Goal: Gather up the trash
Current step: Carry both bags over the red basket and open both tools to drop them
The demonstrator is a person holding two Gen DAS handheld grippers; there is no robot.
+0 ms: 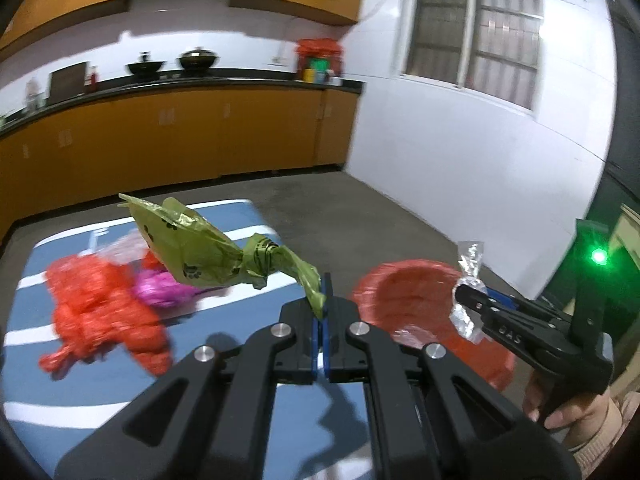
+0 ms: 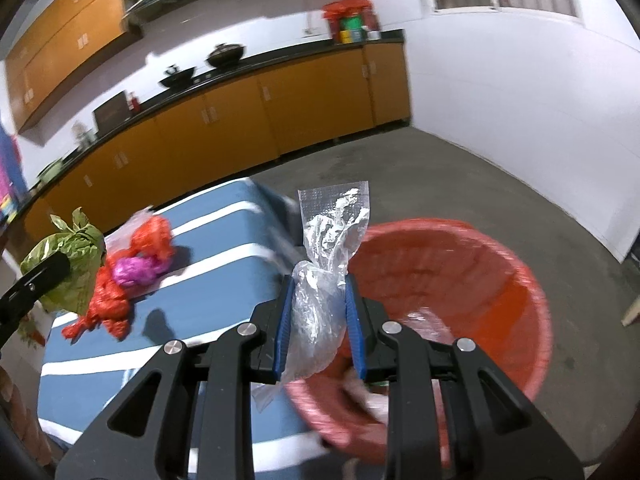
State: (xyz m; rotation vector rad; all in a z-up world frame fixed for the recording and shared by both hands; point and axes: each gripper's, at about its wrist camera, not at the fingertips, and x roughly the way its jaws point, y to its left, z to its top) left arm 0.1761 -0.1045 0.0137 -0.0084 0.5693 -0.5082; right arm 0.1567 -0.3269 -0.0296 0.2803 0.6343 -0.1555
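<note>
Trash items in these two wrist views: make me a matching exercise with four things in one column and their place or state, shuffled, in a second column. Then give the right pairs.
Things
1. green bag
2. clear plastic bag
3. red bag
4. red basket

Places or states
A. lying on the blue striped table beside a magenta bag
B. pinched in the left gripper
C. standing on the floor beside the table, open on top
D. clamped between the blue pads of the right gripper

Pairs: 1-B, 2-D, 3-A, 4-C
</note>
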